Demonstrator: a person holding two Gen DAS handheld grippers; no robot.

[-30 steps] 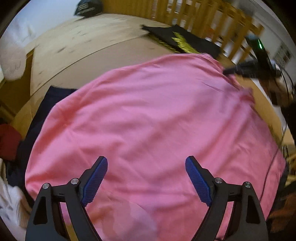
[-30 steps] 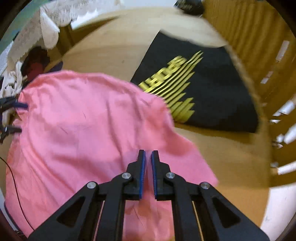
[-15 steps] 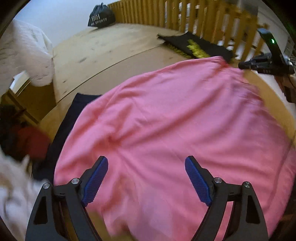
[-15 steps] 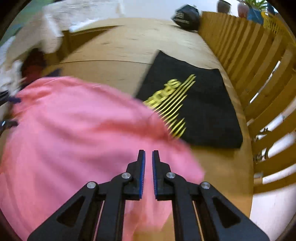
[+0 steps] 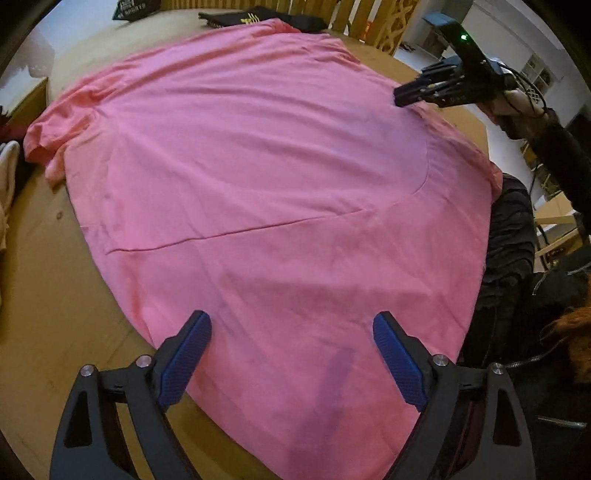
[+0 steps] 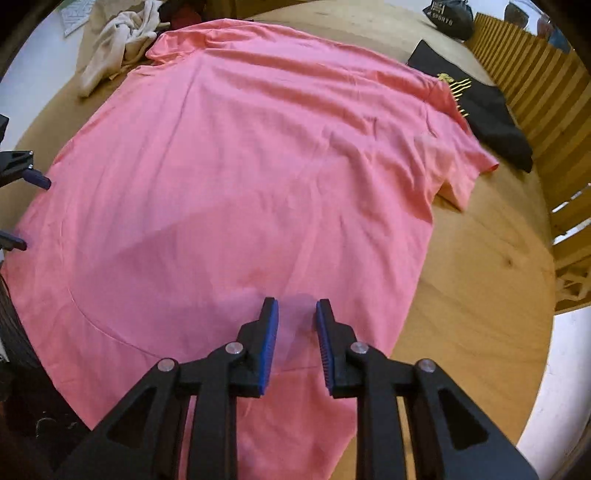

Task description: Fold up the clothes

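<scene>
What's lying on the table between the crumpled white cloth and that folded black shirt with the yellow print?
The spread-out pink shirt fills that stretch between the white cloth and the black shirt, overlapping the black shirt's edge; the right wrist view shows it.

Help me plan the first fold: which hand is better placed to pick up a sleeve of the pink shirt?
Probably the right. Its tongs, jaws opening with nothing pinched, hover over the pink T-shirt on the side where the sleeve lies flat and spread. The left tongs stand wide, but their sleeve lies bunched.

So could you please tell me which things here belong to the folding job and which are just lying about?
In the job: spread pink cotton T-shirt; folded black T-shirt with yellow print.
Lying about: crumpled cream cloth; black sports bag.
</scene>
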